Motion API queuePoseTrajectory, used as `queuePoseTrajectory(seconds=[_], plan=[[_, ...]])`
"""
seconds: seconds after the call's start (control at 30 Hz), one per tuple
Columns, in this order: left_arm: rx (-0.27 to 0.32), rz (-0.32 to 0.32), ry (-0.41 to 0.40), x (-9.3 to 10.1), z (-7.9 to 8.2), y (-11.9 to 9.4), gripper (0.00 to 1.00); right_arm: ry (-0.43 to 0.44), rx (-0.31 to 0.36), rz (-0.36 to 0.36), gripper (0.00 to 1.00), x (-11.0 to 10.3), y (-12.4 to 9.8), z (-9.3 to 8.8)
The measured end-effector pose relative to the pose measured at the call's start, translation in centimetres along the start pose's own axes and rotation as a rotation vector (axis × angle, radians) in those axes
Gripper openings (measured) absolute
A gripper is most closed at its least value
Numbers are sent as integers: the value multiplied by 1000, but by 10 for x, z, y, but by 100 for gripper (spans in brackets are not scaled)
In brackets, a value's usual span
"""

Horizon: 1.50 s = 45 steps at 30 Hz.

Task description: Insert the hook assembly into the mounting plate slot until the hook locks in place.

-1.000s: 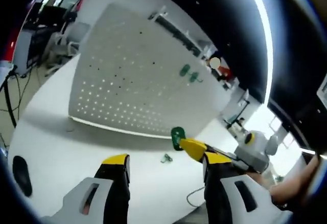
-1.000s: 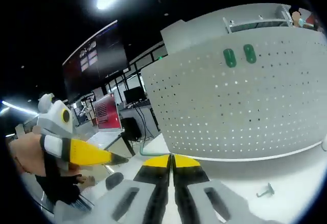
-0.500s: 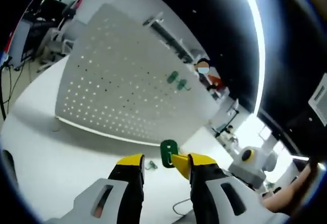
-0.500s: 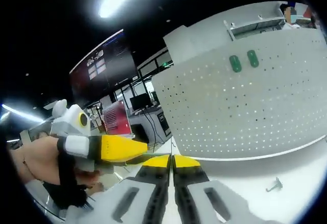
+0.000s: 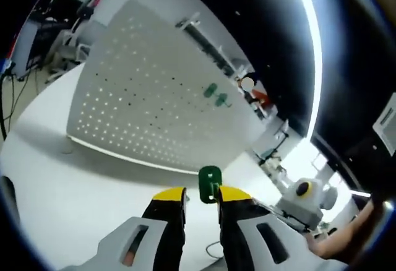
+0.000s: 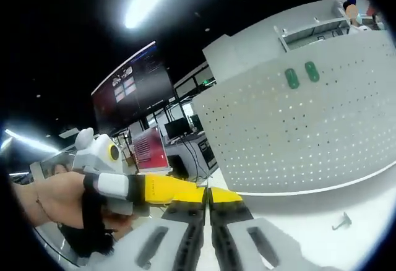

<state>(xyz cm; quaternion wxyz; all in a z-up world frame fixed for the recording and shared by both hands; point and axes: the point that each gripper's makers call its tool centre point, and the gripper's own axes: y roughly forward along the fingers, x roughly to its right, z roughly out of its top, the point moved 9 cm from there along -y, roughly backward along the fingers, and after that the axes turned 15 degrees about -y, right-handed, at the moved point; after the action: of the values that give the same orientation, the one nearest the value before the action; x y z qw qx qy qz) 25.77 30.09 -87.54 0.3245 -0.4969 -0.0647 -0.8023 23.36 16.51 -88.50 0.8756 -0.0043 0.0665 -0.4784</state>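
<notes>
A: Biggest first?

B: White table point(image 5: 74, 178), w/ a big pale grey perforated mounting plate point(image 5: 142, 107) standing upright on it. In the right gripper view the same plate point(image 6: 309, 135) takes up the right side, its bottom edge on the table point(image 6: 346, 246).

A: Anything on the plate?

B: Two small green oval hook bases point(image 5: 216, 94) side by side, high up. Right gripper view has them too point(image 6: 302, 75), near the top edge.

A: Grippers?

B: Left gripper point(image 5: 202, 192), yellow-tipped, jaws narrow, clamped on a green plastic hook assembly point(image 5: 209, 183) w/ a slot in its flat tab. It sticks up between the tips, in front of the plate's lower edge, not touching the plate. Right gripper point(image 6: 207, 193): jaws pressed together, nothing between them.

A: The hands?

B: Right gripper view shows a hand point(image 6: 52, 197) holding the left gripper, coming in from the left, its yellow tip right beside the right gripper's tips.

A: Smallest thing?

B: A little grey metal hook point(image 6: 341, 222) lying loose on the table, near the plate's base, far right.
</notes>
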Motion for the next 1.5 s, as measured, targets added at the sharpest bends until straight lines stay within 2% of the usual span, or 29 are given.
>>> queuePoseTrajectory(seconds=[0.17, 0.27, 0.43, 0.73, 0.97, 1.1, 1.17, 1.3, 1.4, 1.5], plan=[[2, -21, -28, 1, 0, 1, 13, 9, 9, 0, 0, 0, 0, -1], [8, -48, -79, 1, 0, 0, 12, 19, 19, 7, 0, -1, -1, -1], [0, -74, -97, 1, -1, 0, 6, 28, 19, 14, 0, -3, -1, -2], [1, -88, -167, -1, -3, -1, 4, 3, 27, 16, 0, -3, -3, 0], [-3, -84, -160, 0, -4, -1, 3, -23, 27, 22, 0, -3, -4, 0], [-8, -71, -129, 2, -5, -2, 2, -59, 12, 28, 0, -3, -5, 0], [-16, -51, -87, 2, -6, -2, 2, -89, -12, 32, 0, -3, -5, 1], [-15, -30, -38, 5, -6, 0, 1, -80, -23, 34, 0, -1, -5, 0], [-7, 4, 40, 7, -4, 0, 1, -82, -28, 31, 2, 1, -8, 2], [-8, 12, 67, 11, -4, 1, 1, -85, -34, 31, 3, 2, -11, 4]])
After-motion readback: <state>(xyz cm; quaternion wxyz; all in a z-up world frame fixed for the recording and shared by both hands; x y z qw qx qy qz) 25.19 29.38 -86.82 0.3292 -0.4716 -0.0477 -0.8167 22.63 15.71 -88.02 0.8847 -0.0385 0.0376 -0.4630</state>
